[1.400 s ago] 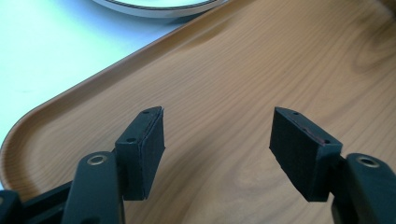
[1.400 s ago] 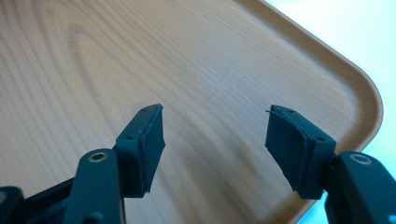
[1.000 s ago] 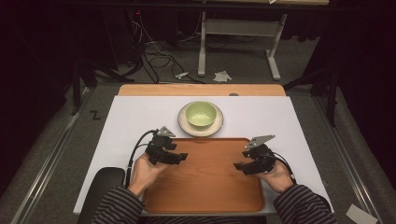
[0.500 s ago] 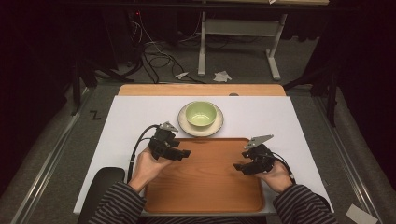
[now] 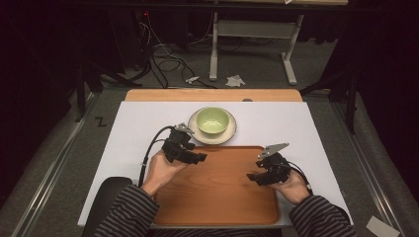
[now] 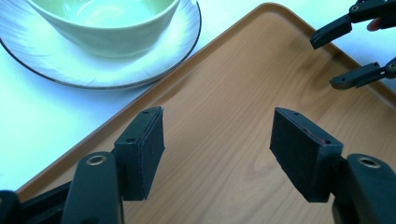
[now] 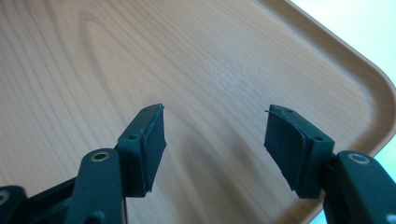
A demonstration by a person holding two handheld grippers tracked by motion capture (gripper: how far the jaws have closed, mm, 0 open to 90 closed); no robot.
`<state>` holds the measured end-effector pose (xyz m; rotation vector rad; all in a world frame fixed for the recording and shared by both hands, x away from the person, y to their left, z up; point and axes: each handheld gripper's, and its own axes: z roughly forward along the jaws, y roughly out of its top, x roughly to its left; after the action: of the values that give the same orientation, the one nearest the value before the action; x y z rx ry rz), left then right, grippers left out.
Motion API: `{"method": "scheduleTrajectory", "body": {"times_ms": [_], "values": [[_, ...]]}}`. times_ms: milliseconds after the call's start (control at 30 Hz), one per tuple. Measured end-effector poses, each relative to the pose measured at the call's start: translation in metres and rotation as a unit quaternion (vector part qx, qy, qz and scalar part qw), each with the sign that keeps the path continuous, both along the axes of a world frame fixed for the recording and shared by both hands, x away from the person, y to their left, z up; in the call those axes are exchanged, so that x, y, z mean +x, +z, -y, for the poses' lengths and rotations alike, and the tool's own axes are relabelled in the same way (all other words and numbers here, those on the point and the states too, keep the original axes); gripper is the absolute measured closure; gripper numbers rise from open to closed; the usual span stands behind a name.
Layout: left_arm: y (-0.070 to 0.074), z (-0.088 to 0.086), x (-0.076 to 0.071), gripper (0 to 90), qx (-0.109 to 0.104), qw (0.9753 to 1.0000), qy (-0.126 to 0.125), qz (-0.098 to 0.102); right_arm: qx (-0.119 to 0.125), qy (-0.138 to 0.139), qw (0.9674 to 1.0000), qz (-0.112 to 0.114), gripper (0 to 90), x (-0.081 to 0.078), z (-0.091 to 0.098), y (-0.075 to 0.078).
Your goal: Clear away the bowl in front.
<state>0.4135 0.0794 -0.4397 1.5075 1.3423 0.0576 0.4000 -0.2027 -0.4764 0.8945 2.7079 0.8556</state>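
Note:
A pale green bowl stands on a white plate just beyond the far edge of a wooden tray. My left gripper hovers open over the tray's far left corner, a short way from the plate, with nothing between its jaws. The left gripper view has the same gripper above the tray, with the bowl and plate at upper left. My right gripper is open and empty over the tray's right part. In its own view the gripper hangs above bare wood.
The tray rests on a white mat covering the table, with a wooden strip along the far edge. Beyond the table are cables and a metal stand on the floor. The right gripper appears at the top right of the left gripper view.
My left gripper has moved a little forward and to the right, closer to the plate. The right gripper has stayed about where it was.

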Motion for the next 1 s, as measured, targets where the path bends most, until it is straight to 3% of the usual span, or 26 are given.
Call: {"method": "scheduleTrajectory", "body": {"times_ms": [167, 200, 500, 1000], "values": [[0.003, 0.000, 0.007, 36.0, 0.008, 1.0000, -0.003, -0.004, -0.001, -0.001, 1.0000, -0.001, 40.0, 0.000, -0.001, 0.000], [0.005, 0.001, 0.008, 36.0, 0.002, 1.0000, 0.001, -0.003, -0.003, -0.003, 1.0000, -0.001, 40.1, 0.000, -0.001, 0.000], [0.011, 0.006, 0.017, 35.3, 0.008, 0.9999, -0.007, 0.006, -0.006, 0.001, 1.0000, 0.004, 40.2, -0.001, -0.001, 0.000], [0.018, 0.015, 0.042, 34.8, 0.021, 0.9997, 0.008, -0.002, -0.014, 0.002, 0.9999, 0.008, 40.3, -0.003, -0.002, 0.000]]}}
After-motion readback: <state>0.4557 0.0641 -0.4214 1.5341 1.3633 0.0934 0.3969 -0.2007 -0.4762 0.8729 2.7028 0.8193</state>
